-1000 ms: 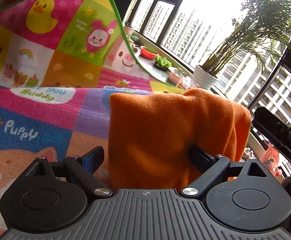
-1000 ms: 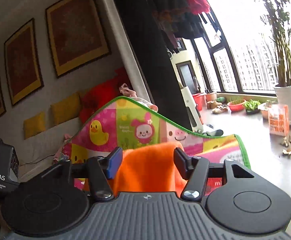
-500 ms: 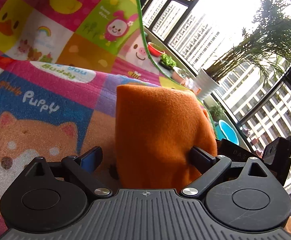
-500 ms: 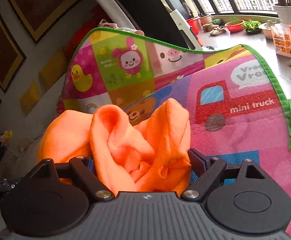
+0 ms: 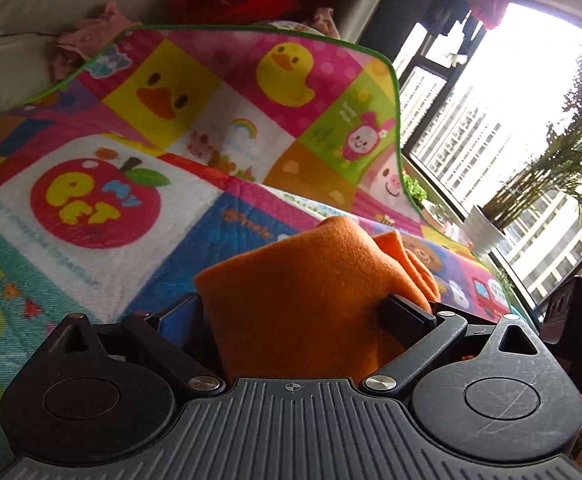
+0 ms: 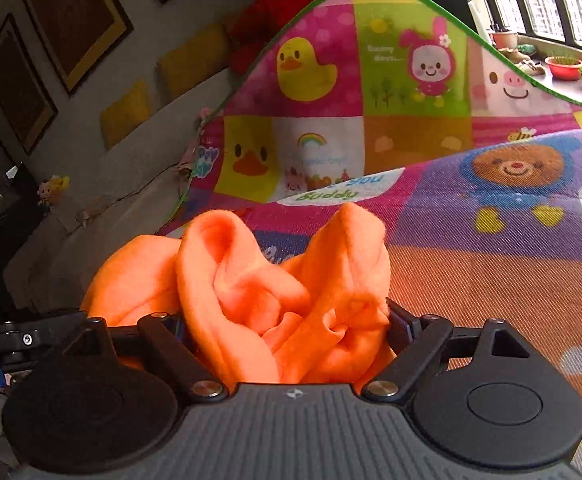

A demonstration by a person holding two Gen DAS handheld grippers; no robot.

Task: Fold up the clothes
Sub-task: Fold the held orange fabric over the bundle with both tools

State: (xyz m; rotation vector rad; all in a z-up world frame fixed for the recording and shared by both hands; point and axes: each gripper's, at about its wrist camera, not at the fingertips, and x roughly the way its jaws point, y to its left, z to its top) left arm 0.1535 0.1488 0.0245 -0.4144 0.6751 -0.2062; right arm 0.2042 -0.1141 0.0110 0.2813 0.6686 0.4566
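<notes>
Left wrist view: left gripper [image 5: 297, 312] clamps orange garment [image 5: 307, 284], its folded edge pointing forward over play mat [image 5: 91, 208]; the view has swung leftward since earlier. Right wrist view: right gripper [image 6: 287, 326] grips the garment's bunched folds [image 6: 275, 280], lower over the mat than before

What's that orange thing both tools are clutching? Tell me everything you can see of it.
The orange cloth looks like soft, fuzzy fleece, plain bright orange with no print. It is bunched, not flat. In the right wrist view it rises in thick rolled folds between the fingers of the right tool. In the left wrist view a smoother, broader face of it sits pinched in the left tool. Behind it lies the colourful cartoon play mat; whether they touch is hidden.
</notes>
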